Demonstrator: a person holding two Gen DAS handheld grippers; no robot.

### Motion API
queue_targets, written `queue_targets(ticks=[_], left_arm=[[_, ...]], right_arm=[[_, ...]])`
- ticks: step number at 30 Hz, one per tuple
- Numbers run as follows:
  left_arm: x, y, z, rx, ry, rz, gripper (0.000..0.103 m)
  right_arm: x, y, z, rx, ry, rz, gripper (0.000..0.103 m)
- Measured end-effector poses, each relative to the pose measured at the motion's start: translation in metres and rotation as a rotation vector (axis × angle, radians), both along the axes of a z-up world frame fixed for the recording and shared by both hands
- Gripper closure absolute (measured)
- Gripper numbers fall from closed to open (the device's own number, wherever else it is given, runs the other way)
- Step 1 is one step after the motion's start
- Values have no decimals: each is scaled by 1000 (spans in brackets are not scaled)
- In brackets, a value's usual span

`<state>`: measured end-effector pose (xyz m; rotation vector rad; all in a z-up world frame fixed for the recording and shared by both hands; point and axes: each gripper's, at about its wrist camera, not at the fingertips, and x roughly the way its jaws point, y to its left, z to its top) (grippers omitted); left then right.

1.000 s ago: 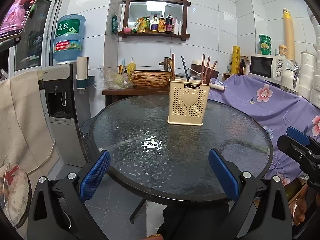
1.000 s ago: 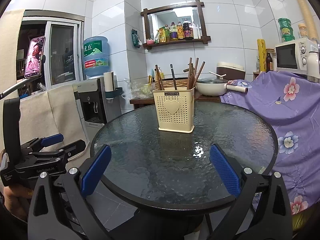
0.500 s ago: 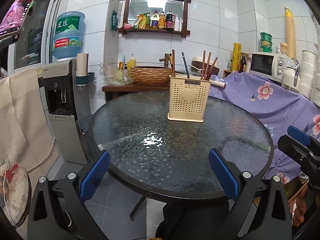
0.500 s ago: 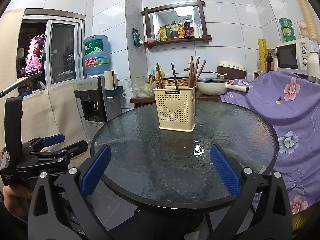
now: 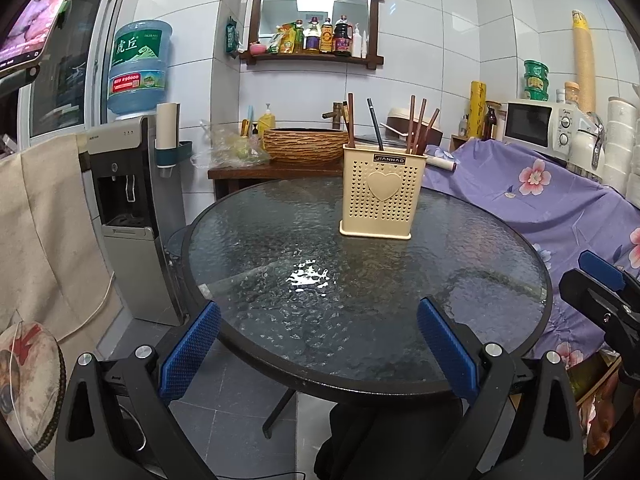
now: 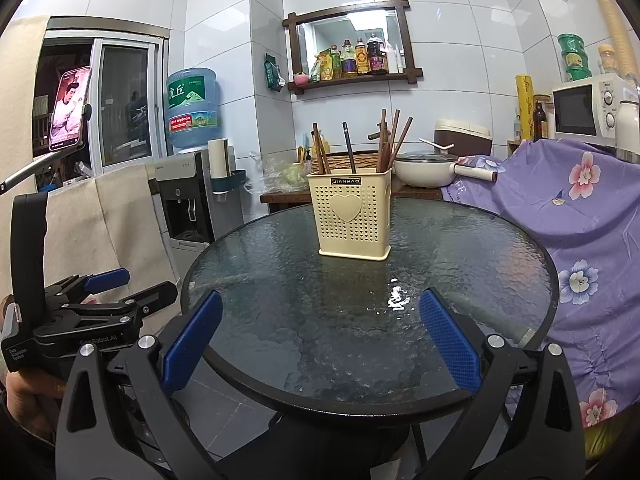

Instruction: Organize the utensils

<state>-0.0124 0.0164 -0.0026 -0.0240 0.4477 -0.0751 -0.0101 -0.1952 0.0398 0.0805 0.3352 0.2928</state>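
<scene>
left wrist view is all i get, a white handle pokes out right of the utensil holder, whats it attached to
Observer: A white lidded pan, sitting on the wooden side table behind the utensil holder.
Operator: is my left gripper over the glass table yet
Observer: No. The left gripper sits off the left rim of the glass table, jaws open with nothing between them.
Operator: phone at my top left is cut off, whats on it
Observer: The phone is upright in a clamp, and its screen shows a person's face.
</scene>
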Motion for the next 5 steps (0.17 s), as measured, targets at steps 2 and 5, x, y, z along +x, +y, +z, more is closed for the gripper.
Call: queue_targets(ticks=[2, 5], left_arm=[[0, -1, 0, 3, 3, 3, 6], [0, 0, -1, 2, 8, 7, 6]], right_arm=[[0, 0, 0, 2, 2, 1, 6], [0, 1, -1, 3, 5, 3, 6]])
